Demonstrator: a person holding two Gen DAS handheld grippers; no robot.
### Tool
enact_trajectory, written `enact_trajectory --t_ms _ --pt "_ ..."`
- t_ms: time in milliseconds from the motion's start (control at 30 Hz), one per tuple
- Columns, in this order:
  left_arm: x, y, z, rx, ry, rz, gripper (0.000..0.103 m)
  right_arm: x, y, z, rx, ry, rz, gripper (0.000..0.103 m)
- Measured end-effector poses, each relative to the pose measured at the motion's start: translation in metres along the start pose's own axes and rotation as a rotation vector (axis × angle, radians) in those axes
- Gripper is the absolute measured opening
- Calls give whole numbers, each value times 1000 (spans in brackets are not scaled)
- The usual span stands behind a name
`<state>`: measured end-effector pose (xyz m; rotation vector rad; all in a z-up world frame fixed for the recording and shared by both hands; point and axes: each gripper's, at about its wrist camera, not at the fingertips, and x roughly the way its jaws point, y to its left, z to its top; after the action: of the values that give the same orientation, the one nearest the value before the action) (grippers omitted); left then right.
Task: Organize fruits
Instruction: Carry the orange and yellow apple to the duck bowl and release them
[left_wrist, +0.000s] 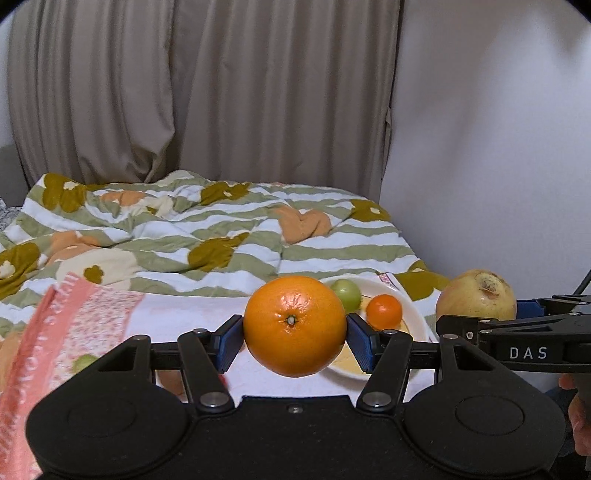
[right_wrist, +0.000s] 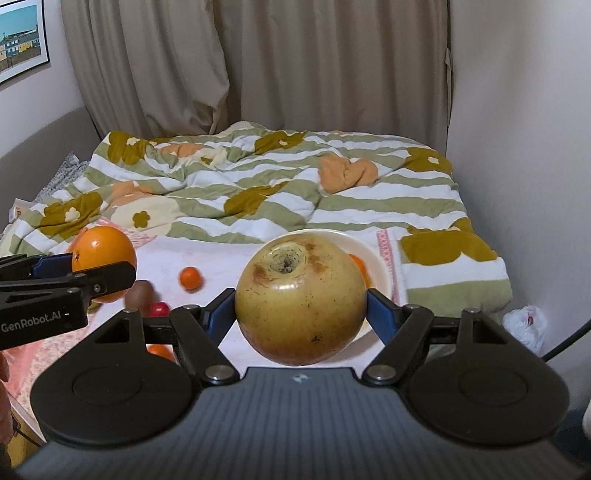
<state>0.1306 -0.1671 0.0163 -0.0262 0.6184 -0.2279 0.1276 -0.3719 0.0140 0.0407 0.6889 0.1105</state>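
Observation:
My left gripper (left_wrist: 294, 334) is shut on a large orange (left_wrist: 294, 325) and holds it above the table, left of a white plate (left_wrist: 415, 317). The plate holds a small green fruit (left_wrist: 347, 294) and a small mandarin (left_wrist: 384, 312). My right gripper (right_wrist: 301, 314) is shut on a big yellow apple (right_wrist: 301, 301) in front of the plate (right_wrist: 376, 258). The apple also shows at the right of the left wrist view (left_wrist: 476, 295). The orange shows at the left of the right wrist view (right_wrist: 105, 254).
Loose fruit lies on the white cloth: a mandarin (right_wrist: 191, 277), a brown fruit (right_wrist: 139, 293), a red one (right_wrist: 159, 309) and another green one (left_wrist: 84, 362). A floral quilt (right_wrist: 258, 184) covers the bed behind. Curtain and wall stand beyond.

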Motion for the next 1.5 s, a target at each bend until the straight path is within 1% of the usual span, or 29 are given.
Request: enact_trajectory --t_ms 167,333,567,733,800,1000,1167,1233,1300,1333,1433,1500 --pt "37 -23 8 30 34 -1 64 22 -29 7 9 26 -5 90" --pt "78 -36 11 62 84 -25 64 47 -50 10 29 44 -22 90" --pt "134 -43 7 127 156 -46 64 73 -65 14 49 60 -54 90" --pt "166 -41 5 164 200 -60 64 88 -69 15 73 77 -78 90" --pt "178 -43 4 195 219 -67 64 93 -70 16 82 85 -90 90" --pt "202 -48 -6 262 281 -77 65 107 -74 16 115 105 -112 90" --pt "212 -52 -10 294 297 -78 65 114 -78 16 131 112 -126 90" --pt "212 -53 -9 302 279 -76 69 114 -78 16 137 114 -134 90" --pt "208 -55 -5 317 248 -87 100 113 -79 17 144 114 -140 90" --pt "206 -56 -2 324 240 -87 103 113 -80 17 146 114 -142 90" --pt "199 -57 2 339 227 -62 103 109 -82 19 151 109 -145 90" --pt "192 -53 3 324 226 -58 103 105 -83 20 152 105 -147 90"
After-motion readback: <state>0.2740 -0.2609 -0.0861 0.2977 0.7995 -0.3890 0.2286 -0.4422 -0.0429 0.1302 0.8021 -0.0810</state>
